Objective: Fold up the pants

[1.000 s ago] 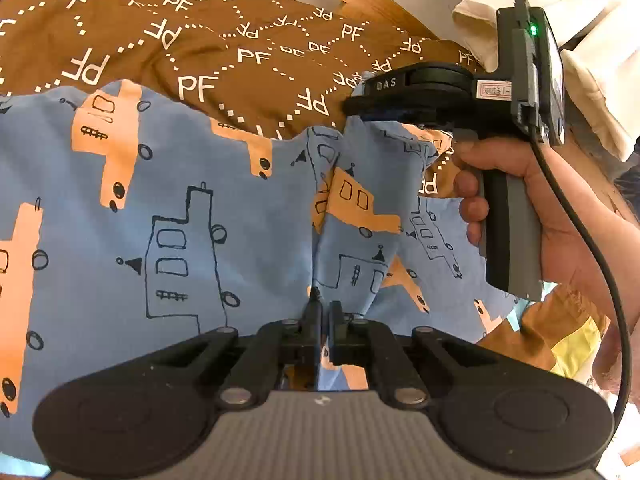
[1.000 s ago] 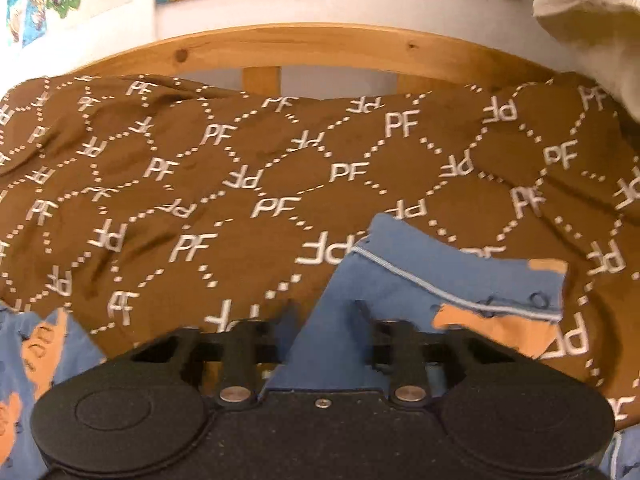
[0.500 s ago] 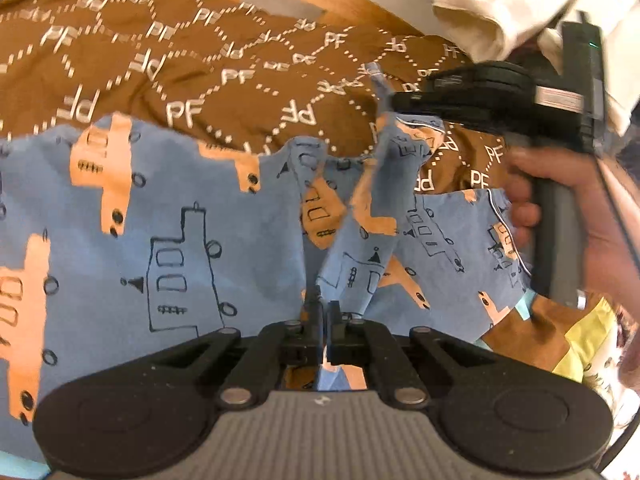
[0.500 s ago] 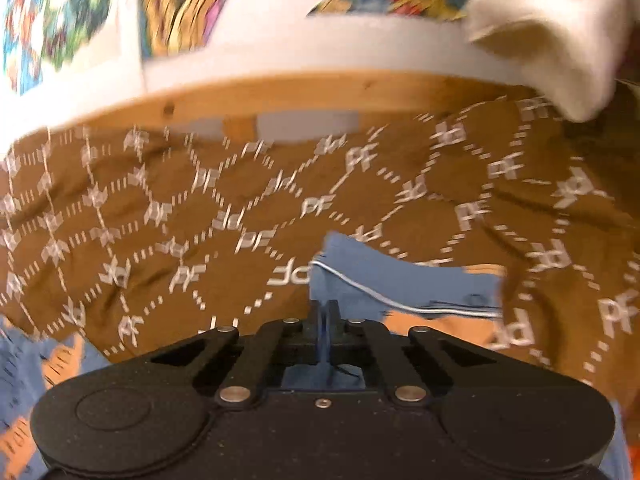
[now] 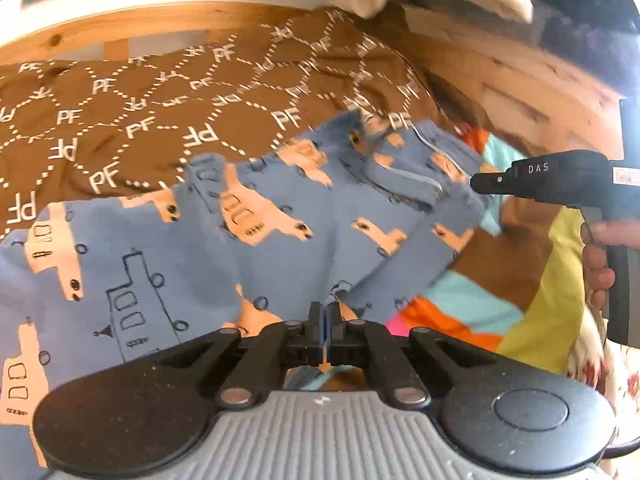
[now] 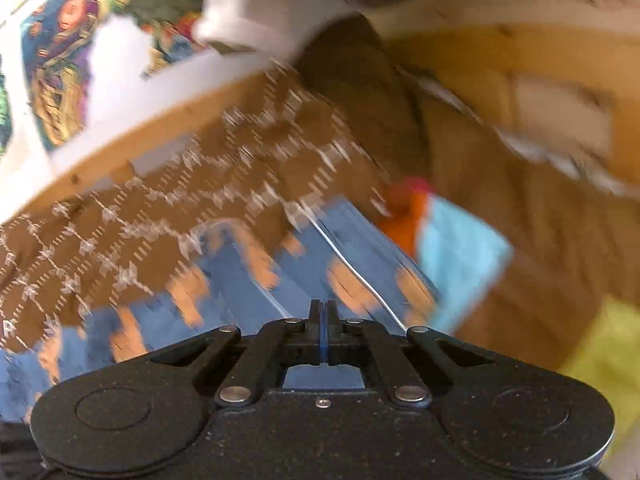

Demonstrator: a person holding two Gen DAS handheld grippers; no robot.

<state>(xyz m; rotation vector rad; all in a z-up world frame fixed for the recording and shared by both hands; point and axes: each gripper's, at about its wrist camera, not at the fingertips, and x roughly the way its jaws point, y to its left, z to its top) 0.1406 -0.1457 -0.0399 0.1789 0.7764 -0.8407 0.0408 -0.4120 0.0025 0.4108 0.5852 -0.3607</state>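
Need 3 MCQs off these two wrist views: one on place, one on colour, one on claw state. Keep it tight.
1. Where do the pants lie?
A. on a brown PF-print blanket
B. on a bare wooden floor
C. in a basket

2. What is the ground colour of the pants?
A. green
B. blue
C. white

3. What state is the left claw in?
A. wide open above the cloth
B. shut on nothing
C. shut on the pants

Key:
1 A, the brown blanket with white PF letters spreads under and behind them.
2 B, blue cloth with orange vehicle shapes.
3 C, a blue fold sits pinched between its closed fingers; the right claw pinches blue cloth too.
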